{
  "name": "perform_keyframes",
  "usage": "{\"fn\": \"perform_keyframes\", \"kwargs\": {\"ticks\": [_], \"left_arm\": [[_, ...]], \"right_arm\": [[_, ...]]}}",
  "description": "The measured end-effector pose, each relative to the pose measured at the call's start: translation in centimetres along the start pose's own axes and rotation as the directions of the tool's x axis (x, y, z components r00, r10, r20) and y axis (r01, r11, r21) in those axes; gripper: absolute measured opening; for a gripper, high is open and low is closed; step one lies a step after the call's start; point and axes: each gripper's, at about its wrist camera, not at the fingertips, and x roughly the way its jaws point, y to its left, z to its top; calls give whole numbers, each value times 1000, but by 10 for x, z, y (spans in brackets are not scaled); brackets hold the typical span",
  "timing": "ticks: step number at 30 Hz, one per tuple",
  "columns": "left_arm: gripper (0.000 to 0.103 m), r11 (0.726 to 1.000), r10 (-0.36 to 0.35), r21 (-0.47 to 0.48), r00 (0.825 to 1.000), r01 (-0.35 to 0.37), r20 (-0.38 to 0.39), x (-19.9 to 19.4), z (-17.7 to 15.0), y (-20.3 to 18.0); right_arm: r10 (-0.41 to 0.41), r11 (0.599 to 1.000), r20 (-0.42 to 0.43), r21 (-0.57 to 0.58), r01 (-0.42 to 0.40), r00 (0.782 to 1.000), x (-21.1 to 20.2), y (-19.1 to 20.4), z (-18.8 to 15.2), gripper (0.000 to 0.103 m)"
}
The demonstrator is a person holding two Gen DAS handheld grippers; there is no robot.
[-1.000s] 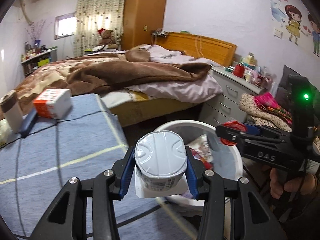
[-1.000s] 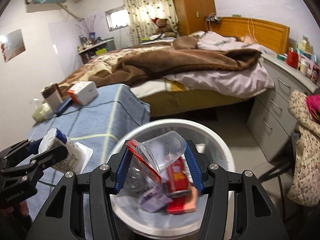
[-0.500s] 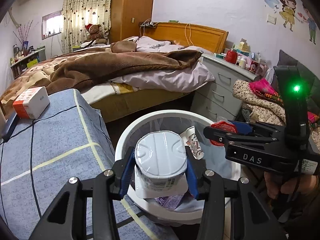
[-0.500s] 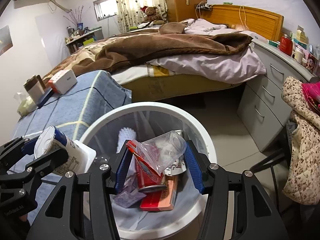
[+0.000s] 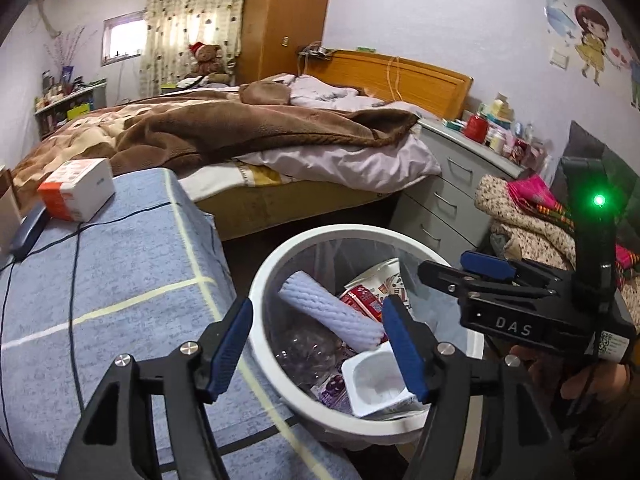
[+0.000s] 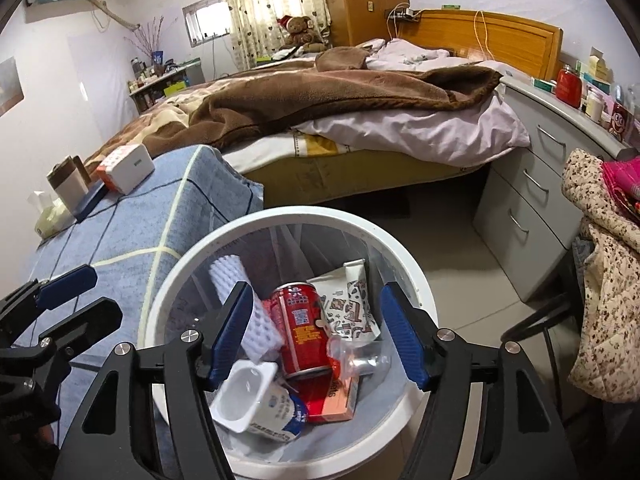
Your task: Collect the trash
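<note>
Yogurt cup point(image 6: 248, 400) and clear cup point(image 6: 360, 358) now down inside bin rim point(image 6: 408, 276) — both tools just opened, empty

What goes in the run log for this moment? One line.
left gripper: open, empty | right gripper: open, empty | yogurt cup, plastic cup: in bin

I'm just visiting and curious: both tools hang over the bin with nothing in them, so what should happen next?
Probably lift both away from the trash bin and turn back toward the blue bedspread to look for more. The jaws of the left gripper and the right gripper have just opened and are empty; the yogurt cup and clear plastic cup already lie inside.
</note>
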Motion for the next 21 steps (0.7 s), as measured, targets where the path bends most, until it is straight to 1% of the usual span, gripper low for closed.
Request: {"fn": "perform_keyframes", "kwargs": {"ticks": [7, 10, 14, 17, 21], "left_arm": [[71, 995, 88, -50, 996, -86, 36, -29, -11, 15], [75, 989, 136, -62, 989, -133, 51, -43, -19, 20], [76, 975, 211, -86, 975, -205, 69, -65, -31, 27], [76, 962, 263, -106, 960, -253, 94, -84, -42, 31], [76, 939, 330, -149, 935, -310, 129, -109, -54, 37]], "right_arm": [[32, 999, 64, -23, -31, 997, -21, 20, -5, 68], [53, 998, 86, -39, -50, 995, -29, 30, -10, 68], [83, 995, 117, -69, -76, 990, -41, 46, -19, 68], [105, 992, 139, -83, -94, 985, -48, 55, -27, 68], [122, 987, 169, -121, -102, 978, -56, 66, -37, 68]]}}
